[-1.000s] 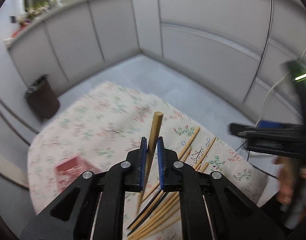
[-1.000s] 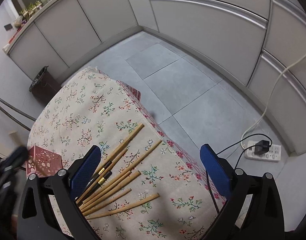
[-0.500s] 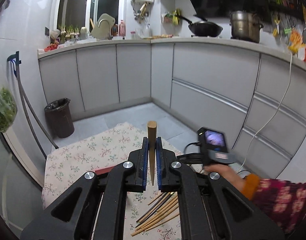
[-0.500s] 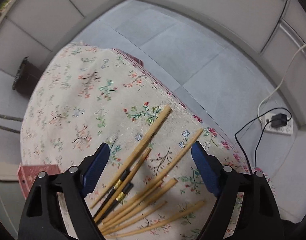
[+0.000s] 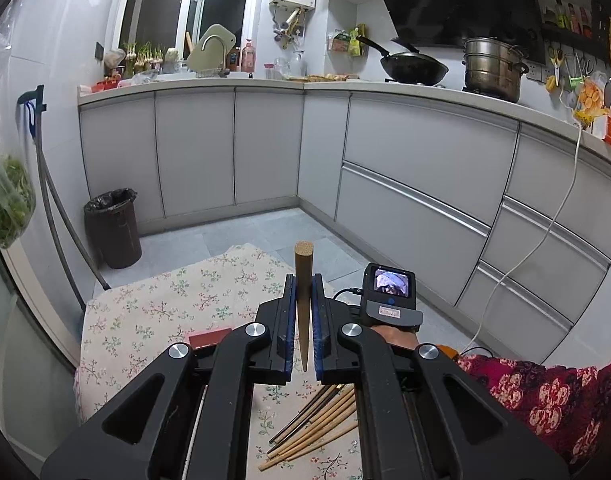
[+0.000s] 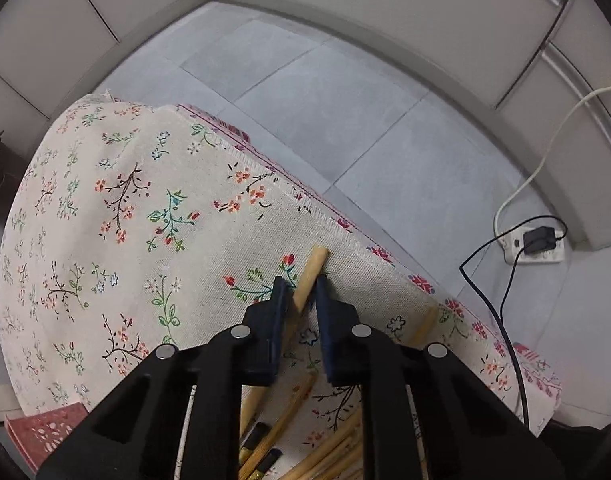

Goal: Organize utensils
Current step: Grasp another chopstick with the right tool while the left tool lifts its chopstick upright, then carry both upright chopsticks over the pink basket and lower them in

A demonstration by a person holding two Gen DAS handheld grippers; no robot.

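gripping: left gripper (image 5: 304,320) pinches one wooden chopstick (image 5: 303,280) upright at frame centre, raised above the table.
right gripper (image 6: 303,296): jaws narrowed around a light chopstick (image 6: 314,270) lying on the floral tablecloth (image 6: 105,220), lower centre; firm contact cannot be told.
chopstick pile (image 5: 317,428): fanned on the cloth, bottom centre.
red basket (image 6: 45,428): lower left corner.
bin (image 5: 113,228): left, on the floor.

Grey cabinets (image 5: 405,184) are lining two walls, a tiled floor (image 6: 325,92) is running below, and a dark bin (image 5: 113,228) is standing beside them.
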